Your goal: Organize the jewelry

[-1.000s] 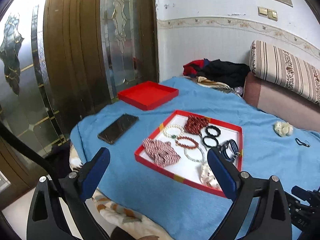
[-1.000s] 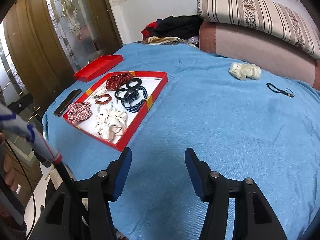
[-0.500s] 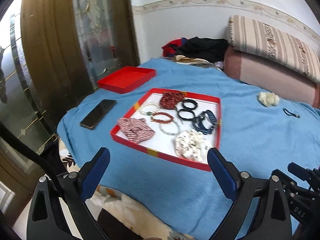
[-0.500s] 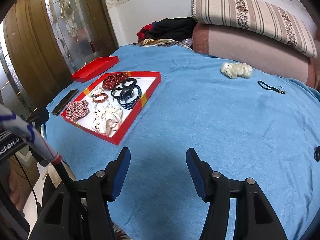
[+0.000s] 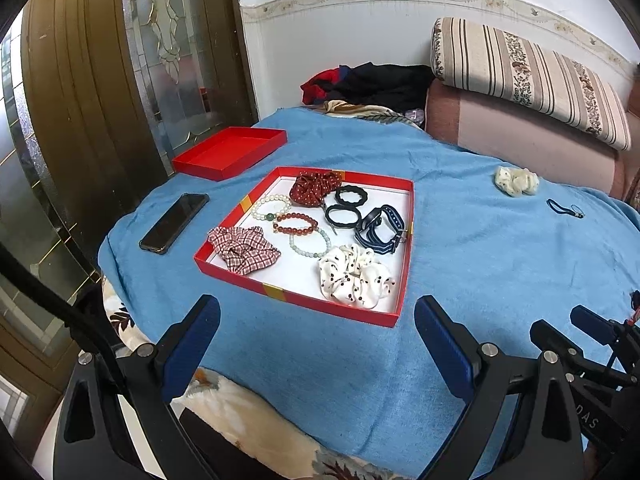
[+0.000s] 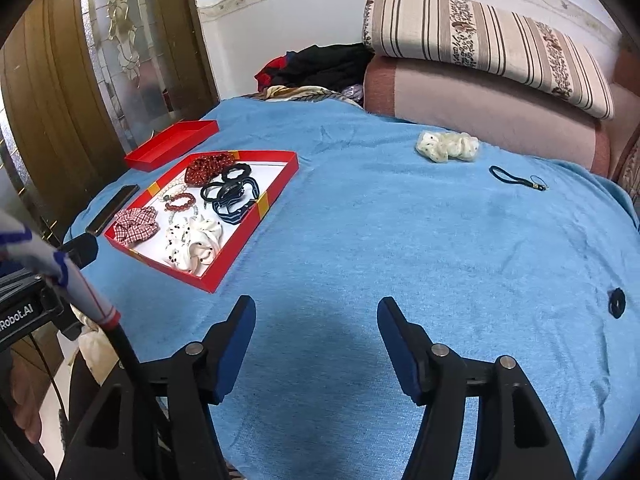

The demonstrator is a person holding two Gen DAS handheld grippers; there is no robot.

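My L gripper spread wide, empty, near red tray. My R gripper opening, nothing btwn, over blue cloth. "Robot.AI" label far left.

Tray: red rim, white floor, flat on blue cloth
In it: plaid scrunchie, dotted white scrunchie, bead bracelets, black hair ties
Outside: cream scrunchie, black cord, black ring
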